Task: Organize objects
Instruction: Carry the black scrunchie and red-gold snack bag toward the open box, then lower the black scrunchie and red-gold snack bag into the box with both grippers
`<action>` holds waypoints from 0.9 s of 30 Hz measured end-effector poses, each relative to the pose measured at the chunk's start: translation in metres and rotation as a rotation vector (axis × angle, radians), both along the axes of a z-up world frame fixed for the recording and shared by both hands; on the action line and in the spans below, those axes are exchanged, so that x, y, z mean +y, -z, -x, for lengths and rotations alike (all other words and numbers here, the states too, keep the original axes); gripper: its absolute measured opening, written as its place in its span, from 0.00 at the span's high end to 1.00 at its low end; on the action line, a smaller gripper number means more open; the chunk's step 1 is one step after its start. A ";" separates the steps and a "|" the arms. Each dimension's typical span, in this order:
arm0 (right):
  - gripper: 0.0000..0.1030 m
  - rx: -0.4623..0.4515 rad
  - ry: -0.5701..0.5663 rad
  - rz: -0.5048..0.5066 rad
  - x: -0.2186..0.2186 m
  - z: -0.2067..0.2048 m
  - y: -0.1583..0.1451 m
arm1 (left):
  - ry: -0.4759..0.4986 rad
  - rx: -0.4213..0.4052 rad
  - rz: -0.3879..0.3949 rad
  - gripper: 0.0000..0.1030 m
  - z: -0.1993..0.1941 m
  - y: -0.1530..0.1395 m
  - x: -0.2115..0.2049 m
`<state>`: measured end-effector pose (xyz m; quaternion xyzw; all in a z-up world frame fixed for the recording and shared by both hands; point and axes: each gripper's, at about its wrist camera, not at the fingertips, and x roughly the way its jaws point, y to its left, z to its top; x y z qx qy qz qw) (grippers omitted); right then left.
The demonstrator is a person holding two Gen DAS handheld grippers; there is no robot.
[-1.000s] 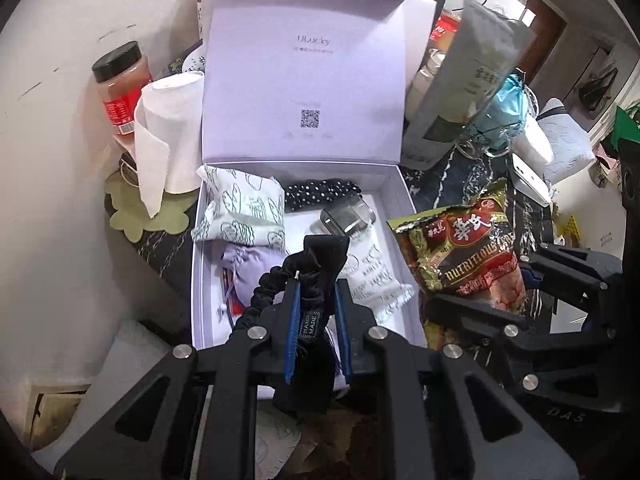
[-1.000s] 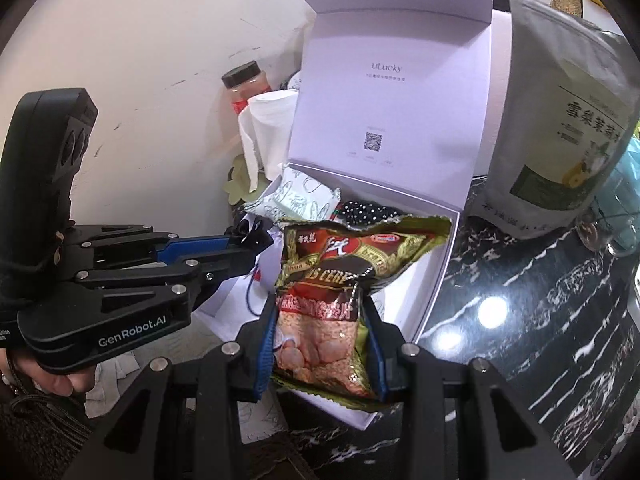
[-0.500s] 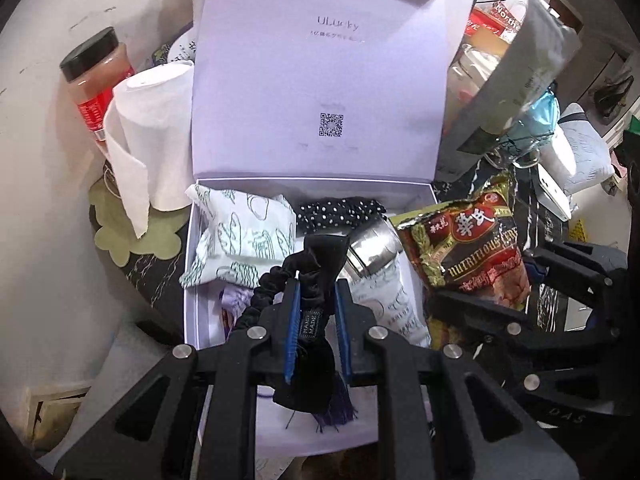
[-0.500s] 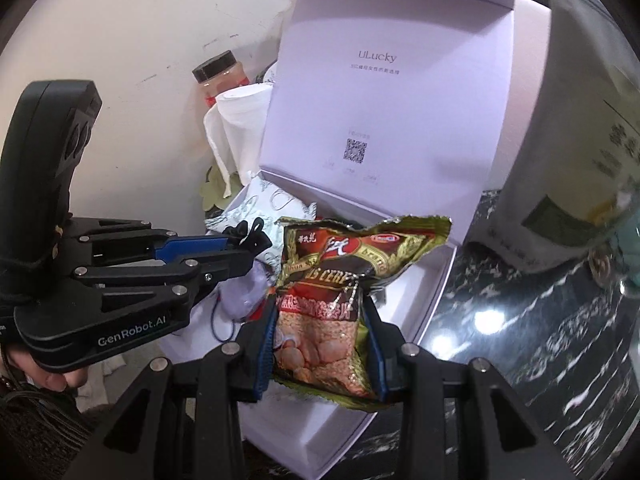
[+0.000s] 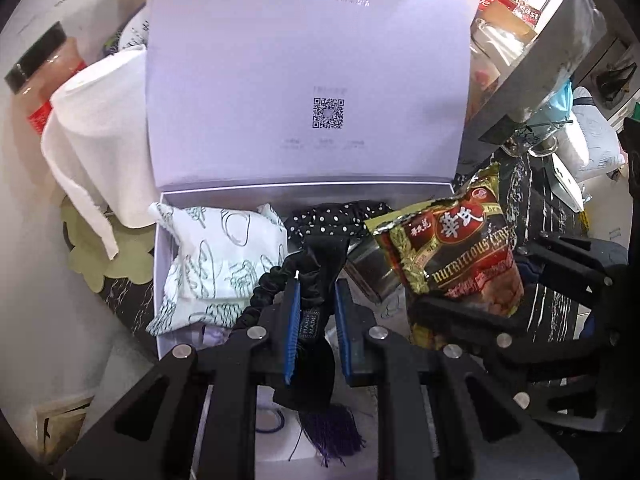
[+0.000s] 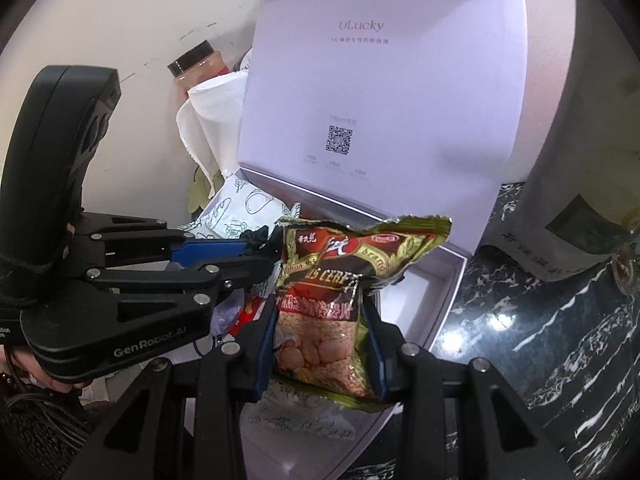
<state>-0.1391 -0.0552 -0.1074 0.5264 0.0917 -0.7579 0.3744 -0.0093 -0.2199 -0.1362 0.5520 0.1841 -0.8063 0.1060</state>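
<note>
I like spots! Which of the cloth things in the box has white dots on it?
The black fabric piece at the back of the white box. The white pouch beside it has green drawings instead.

Both fisheye views are pretty evenly lit, kinda cool indoor light, nothing really dim except the black vignette in the corners. The box lid (image 5: 308,72) comes out bright pale lavender and a bit washed out, and its small print up top is smeared and hard to read in the left wrist view. Straight lines bend hard toward the edges. The dark marble table (image 6: 560,340) throws back a soft white glare patch on the right. The snack bag (image 6: 328,304) foil has little shiny highlights. Shadows are soft, mostly under the gripper bodies down low.
</note>
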 end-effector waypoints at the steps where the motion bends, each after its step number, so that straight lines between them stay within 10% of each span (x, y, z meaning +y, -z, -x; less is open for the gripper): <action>1: 0.63 0.001 -0.004 -0.003 -0.001 0.001 0.001 | 0.001 -0.004 -0.002 0.85 0.003 0.002 0.000; 27: 0.61 -0.015 -0.059 -0.068 -0.008 0.007 0.026 | 0.008 -0.081 -0.057 0.84 0.046 0.047 0.012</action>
